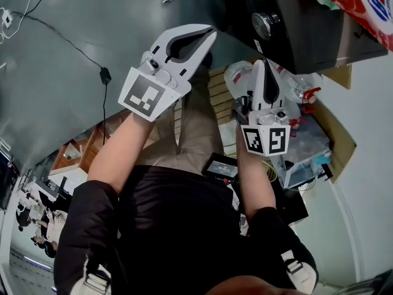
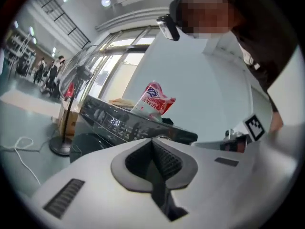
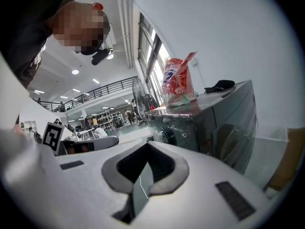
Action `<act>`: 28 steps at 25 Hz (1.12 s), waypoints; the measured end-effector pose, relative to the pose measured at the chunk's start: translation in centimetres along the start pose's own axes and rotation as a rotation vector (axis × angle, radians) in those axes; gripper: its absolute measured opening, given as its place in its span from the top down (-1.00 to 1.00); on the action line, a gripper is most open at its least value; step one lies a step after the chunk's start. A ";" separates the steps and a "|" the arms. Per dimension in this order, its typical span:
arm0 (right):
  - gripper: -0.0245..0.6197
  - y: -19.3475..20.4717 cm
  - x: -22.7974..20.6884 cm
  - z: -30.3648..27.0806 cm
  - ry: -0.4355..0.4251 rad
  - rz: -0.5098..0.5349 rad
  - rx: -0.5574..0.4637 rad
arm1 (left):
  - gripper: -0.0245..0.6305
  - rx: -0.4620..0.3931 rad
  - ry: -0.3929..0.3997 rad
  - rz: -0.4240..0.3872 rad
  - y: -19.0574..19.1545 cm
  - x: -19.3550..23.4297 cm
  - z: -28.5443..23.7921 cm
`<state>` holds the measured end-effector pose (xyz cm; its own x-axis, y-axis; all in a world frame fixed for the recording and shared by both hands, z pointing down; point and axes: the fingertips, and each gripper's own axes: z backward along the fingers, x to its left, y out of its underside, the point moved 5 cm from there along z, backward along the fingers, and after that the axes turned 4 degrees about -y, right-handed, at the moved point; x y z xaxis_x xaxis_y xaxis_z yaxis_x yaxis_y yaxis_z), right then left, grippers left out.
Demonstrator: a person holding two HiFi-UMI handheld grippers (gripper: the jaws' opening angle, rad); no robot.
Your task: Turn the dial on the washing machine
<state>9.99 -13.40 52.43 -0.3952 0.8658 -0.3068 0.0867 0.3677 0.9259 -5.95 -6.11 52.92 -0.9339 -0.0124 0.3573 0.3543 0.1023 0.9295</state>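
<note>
The left gripper (image 1: pixel 207 35) and right gripper (image 1: pixel 261 64) both keep their fingers pressed together and empty, so with the dial (image 1: pixel 265 24) on the washing machine (image 1: pixel 301 42) just ahead of the right fingers, reaching in unopened would likely knock it rather than grasp it.

The left gripper (image 1: pixel 212 34) and right gripper (image 1: pixel 261 64) are white with black-and-white markers (image 1: pixel 145 95); washing machine (image 1: pixel 301 32) black, dial (image 1: pixel 264 24) silver.

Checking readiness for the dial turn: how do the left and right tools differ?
In the head view, the left tool slants up-right; the right tool points straight up. The dial sits to the right of the left tool's tip, but directly above the right tool's. Both are shut and empty.
</note>
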 end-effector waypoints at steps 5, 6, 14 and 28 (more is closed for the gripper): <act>0.92 -1.6 0.7 0.4 0.002 0.077 -0.022 | 0.94 0.066 -0.021 -0.252 -0.8 -0.4 1.0; 0.92 -2.1 1.0 0.6 -0.001 0.101 -0.030 | 0.94 0.085 -0.014 -0.303 -1.2 -0.6 1.3; 0.92 -8.4 2.2 2.0 -0.009 0.158 -0.104 | 0.94 0.009 0.022 -0.195 -7.6 -2.4 1.5; 0.92 -20.6 5.1 12.2 0.164 0.320 -0.255 | 0.94 -0.145 0.127 -0.139 -20.0 -5.8 6.6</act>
<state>17.33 -12.47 29.13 -0.5272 0.8494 0.0239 0.0077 -0.0234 0.9997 -7.90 -1.49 31.68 -0.9638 -0.1425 0.2255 0.2349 -0.0533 0.9705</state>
